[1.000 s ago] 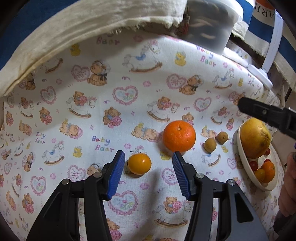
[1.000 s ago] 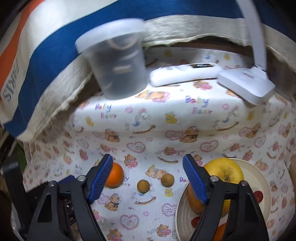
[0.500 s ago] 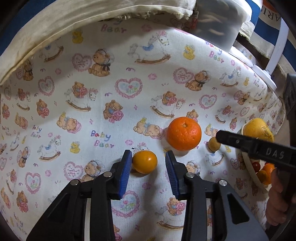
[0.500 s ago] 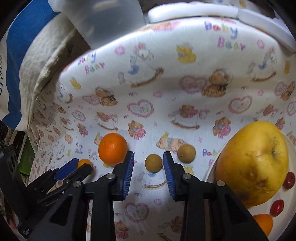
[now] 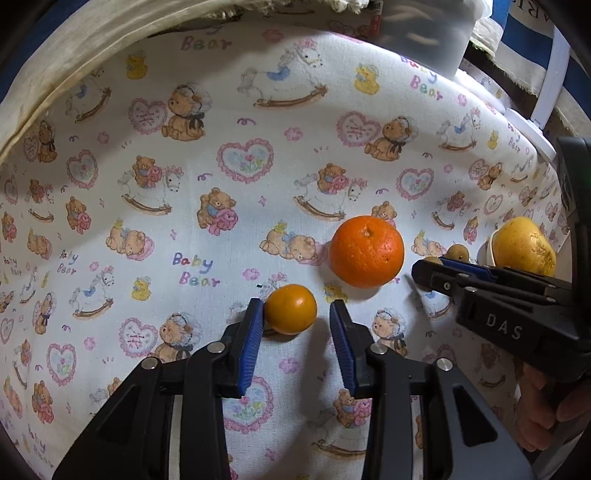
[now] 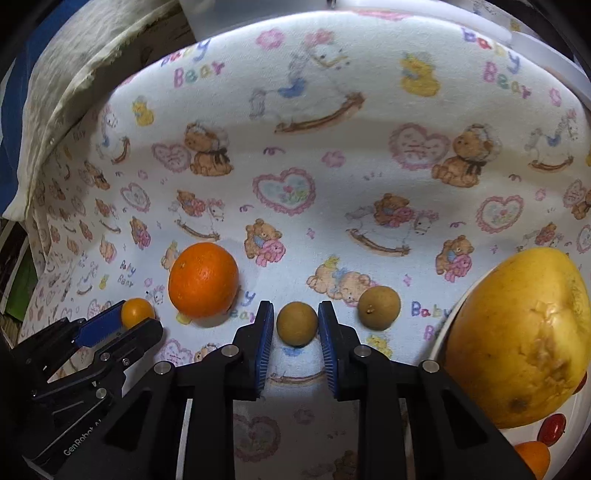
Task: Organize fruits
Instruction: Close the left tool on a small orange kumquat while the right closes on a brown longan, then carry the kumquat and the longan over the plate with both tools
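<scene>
A small orange point(image 5: 291, 308) lies on the bear-print cloth between the blue pads of my left gripper point(image 5: 296, 325). Its jaws are closing: the left pad touches the fruit and a gap shows at the right pad. A large orange point(image 5: 366, 251) sits just beyond, to the right. My right gripper point(image 6: 296, 321) is closing on a small brown round fruit point(image 6: 297, 323), with both pads against its sides. A second brown fruit point(image 6: 379, 307) lies loose to its right. A big yellow fruit point(image 6: 517, 339) rests on the white plate point(image 6: 440, 332) at the right.
The plate also holds red cherry tomatoes point(image 6: 552, 424) and a small orange fruit point(image 6: 532, 456). A clear plastic tub point(image 5: 424, 33) and a white stand point(image 5: 554, 74) are at the back. A folded cream cloth point(image 5: 74, 48) borders the left. A hand point(image 5: 543, 402) holds the right gripper.
Both grippers' jaws have narrowed. The right gripper dropped toward the cloth and closed around the small brown fruit. The left gripper stayed over the small orange while its pads drew in.
</scene>
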A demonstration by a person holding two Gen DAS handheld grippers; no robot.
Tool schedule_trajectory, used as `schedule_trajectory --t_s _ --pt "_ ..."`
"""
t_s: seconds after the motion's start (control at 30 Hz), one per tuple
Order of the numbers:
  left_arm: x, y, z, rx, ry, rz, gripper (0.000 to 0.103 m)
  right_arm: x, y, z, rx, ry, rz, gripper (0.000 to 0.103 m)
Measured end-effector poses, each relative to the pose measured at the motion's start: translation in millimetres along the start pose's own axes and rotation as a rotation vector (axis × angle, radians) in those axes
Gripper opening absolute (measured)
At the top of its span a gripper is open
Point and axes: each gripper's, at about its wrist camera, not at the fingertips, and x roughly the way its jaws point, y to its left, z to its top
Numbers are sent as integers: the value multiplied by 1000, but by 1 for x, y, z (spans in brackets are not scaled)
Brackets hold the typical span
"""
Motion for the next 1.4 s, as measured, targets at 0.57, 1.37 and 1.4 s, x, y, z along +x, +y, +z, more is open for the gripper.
schedule_trajectory --t_s 0.57,1.37,1.4 --pt "-42 3 -3 10 -198 7 28 -50 -9 8 22 -181 10 24" --pt "-90 -36 -3 121 -328 -22 28 -132 6 17 -28 -361 -16 24" --pt "-93 -39 -3 123 -337 -29 28 -140 6 18 -26 -378 -18 24"
